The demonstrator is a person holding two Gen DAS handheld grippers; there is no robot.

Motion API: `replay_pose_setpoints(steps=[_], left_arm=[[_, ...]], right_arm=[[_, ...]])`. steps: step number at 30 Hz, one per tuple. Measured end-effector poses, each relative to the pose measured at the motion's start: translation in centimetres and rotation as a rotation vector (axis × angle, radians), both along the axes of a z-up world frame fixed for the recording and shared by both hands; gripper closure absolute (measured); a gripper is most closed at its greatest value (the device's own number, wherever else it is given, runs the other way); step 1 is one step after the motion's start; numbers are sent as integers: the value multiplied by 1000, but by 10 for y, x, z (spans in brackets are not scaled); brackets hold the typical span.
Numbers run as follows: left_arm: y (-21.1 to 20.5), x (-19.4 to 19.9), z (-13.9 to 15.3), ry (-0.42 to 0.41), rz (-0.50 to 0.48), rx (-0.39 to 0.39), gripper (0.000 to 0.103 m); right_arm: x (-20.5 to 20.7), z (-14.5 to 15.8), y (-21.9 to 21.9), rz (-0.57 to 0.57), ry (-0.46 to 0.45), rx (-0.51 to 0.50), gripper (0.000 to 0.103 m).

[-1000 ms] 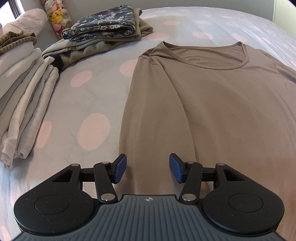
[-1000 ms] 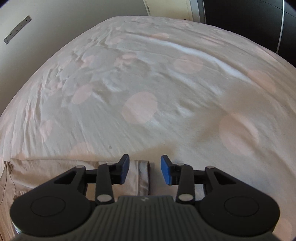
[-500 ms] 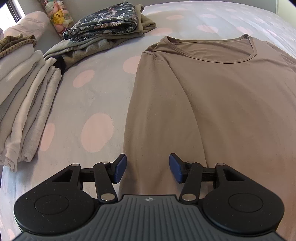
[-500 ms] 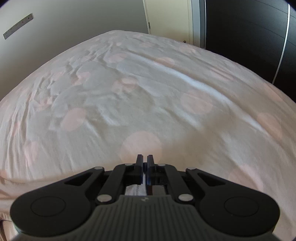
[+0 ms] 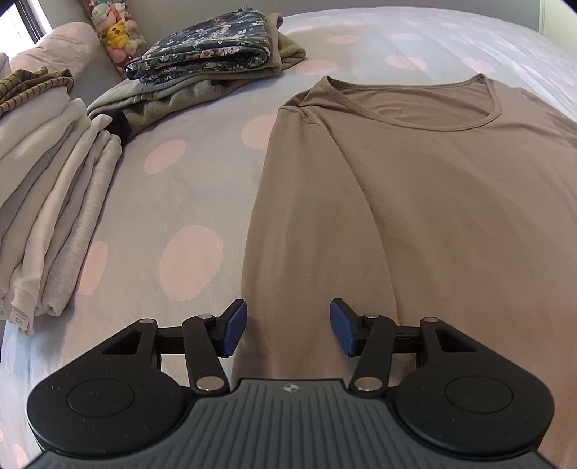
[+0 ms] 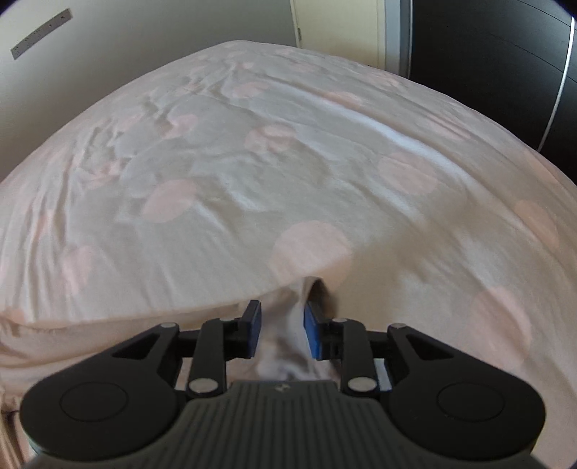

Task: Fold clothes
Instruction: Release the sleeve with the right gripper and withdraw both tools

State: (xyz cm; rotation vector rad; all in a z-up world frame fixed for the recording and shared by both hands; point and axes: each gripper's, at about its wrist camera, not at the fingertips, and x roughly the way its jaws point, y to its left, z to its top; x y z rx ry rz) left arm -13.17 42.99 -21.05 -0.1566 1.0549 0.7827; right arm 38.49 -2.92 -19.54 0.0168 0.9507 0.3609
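Note:
A taupe long-sleeved shirt lies flat on the bed, neckline at the far end, its left sleeve folded down along the body. My left gripper is open and empty, just above the shirt's near left part. In the right wrist view my right gripper is partly open, with a fold of pale pinkish fabric bunched between its blue pads. The fabric is lifted into a small tent in front of the pads. I cannot tell whether it is bedsheet or garment.
A stack of folded cream and grey clothes lies at the left. A folded floral garment rests on olive clothes at the far left. Plush toys stand behind. The dotted bedsheet stretches toward a dark wardrobe.
My right gripper shut about half a second ago and has now opened partway, with pale fabric between its pads. My left gripper has drifted slightly, still open over the shirt.

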Motion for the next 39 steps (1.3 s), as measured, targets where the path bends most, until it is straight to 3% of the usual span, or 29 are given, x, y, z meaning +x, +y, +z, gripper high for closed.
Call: replay_pose_setpoints(steps=[2, 8, 17, 23, 26, 30, 39], left_arm=[[-2, -3, 3, -18, -5, -10, 54], [-9, -13, 12, -45, -28, -34, 54], [-16, -34, 34, -125, -24, -108, 51], [-15, -48, 40, -137, 8, -195, 46], [-11, -56, 40, -132, 29, -223, 46], [-3, -68, 45, -153, 83, -237, 46], [13, -85, 52, -188, 137, -311, 46]], right_arm=[[-25, 11, 13, 57, 3, 44, 64], [-104, 26, 66, 246, 75, 109, 63], [-220, 24, 140, 556, 142, 131, 63], [-283, 12, 161, 704, 137, 179, 52], [-303, 10, 164, 747, 48, 128, 50], [-302, 12, 162, 768, 36, 146, 44], [-310, 10, 165, 784, -25, 108, 42]])
